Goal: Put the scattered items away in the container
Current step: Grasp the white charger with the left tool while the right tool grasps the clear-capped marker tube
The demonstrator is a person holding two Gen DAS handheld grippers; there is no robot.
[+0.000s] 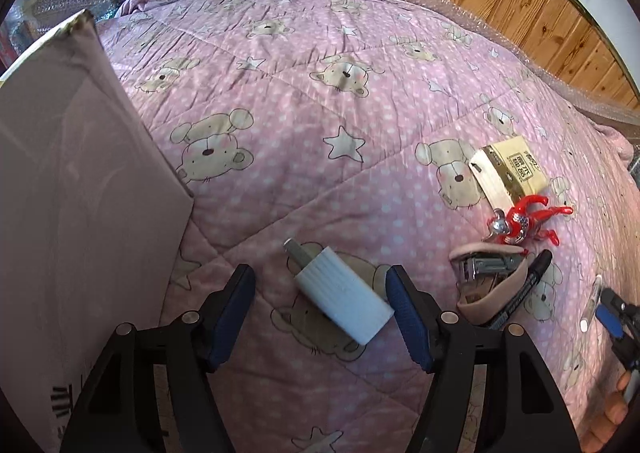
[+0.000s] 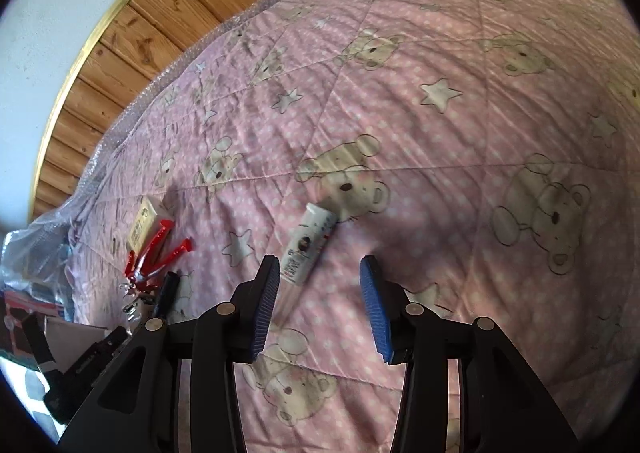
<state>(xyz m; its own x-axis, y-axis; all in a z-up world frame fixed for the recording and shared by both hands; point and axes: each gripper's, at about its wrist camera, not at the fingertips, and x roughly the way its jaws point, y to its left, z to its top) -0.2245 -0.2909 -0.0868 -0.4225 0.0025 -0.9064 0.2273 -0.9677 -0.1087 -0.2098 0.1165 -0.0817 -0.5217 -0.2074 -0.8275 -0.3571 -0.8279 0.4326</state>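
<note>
White ribbed plug lying lower centre — left gripper spread wide, gripping nothing.
Looking light, rigid, slightly slick; best pinched across its ribbed body. Right gripper gaping empty — tube ahead; cardboard box standing at left.

Small tan packet, well ahead & right of left hand-held gripper, is showing dark printed Chinese chars, too small to read. Cardboard box just left of it is showing part of black print at bottom edge, cut off. White tube just ahead of right hand-held gripper is carrying print, blurred, illegible.
</note>
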